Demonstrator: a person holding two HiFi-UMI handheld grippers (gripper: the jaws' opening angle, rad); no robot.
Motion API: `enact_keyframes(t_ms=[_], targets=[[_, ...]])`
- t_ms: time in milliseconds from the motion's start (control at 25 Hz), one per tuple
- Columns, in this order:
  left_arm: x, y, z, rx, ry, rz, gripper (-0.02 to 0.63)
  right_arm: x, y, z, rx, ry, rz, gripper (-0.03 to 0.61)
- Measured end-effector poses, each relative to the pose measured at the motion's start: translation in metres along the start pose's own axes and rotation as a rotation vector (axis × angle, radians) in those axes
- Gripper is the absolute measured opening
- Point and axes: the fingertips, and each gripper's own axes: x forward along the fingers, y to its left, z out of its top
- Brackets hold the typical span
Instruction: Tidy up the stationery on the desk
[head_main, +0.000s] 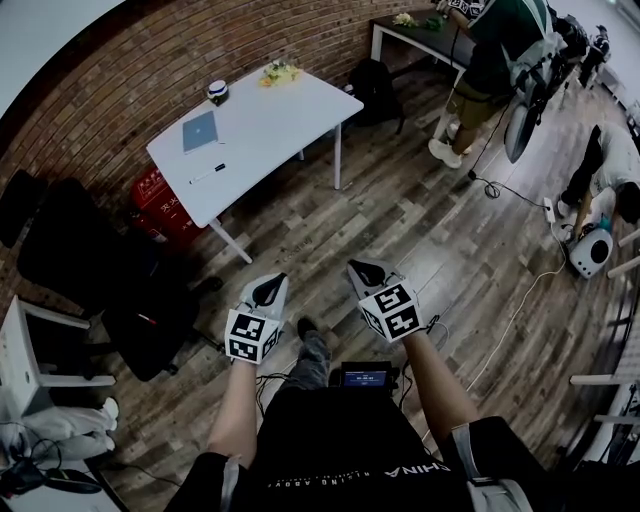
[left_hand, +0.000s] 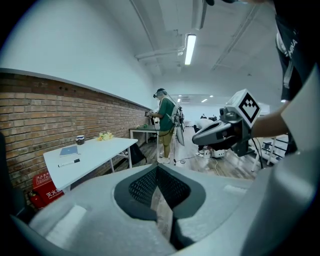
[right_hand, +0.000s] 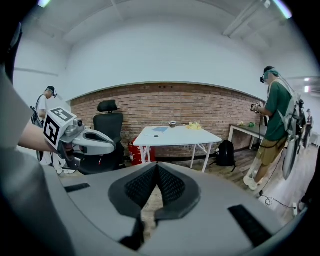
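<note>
A white desk stands by the brick wall, well ahead of me across the wooden floor. On it lie a blue notebook and a black-and-white marker. A dark cup and a yellow bundle sit near its far edge. My left gripper and right gripper are held side by side in the air, both shut and empty, far short of the desk. The right gripper view shows the desk, the notebook and the cup beyond my right gripper. My left gripper has its pads together.
A black office chair and a red box stand left of the desk. A black backpack leans by its right legs. A person stands at a dark table, another crouches at the right. Cables cross the floor.
</note>
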Motion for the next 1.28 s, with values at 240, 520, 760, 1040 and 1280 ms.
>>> enact_keyframes(t_ms=[240,520,760,1040,1280], targets=[[0.041,0.031,-0.001,-0.031,0.009,-0.006,0.003,0.035,-0.028,0.005,0.002,0.033,-0.005,0.009],[0.089,0.081,0.008,-0.055,0.013,-0.022,0.003,0.09,-0.064,0.037,-0.012,0.061,-0.015,0.009],[0.119,0.13,0.018,-0.06,0.004,-0.032,0.003,0.136,-0.081,0.068,-0.031,0.071,-0.023,0.009],[0.143,0.165,0.032,-0.064,0.0,-0.038,0.003,0.17,-0.095,0.092,-0.041,0.079,-0.02,0.009],[0.16,0.176,0.03,-0.076,0.016,-0.047,0.003,0.192,-0.103,0.093,-0.035,0.097,0.001,0.009]])
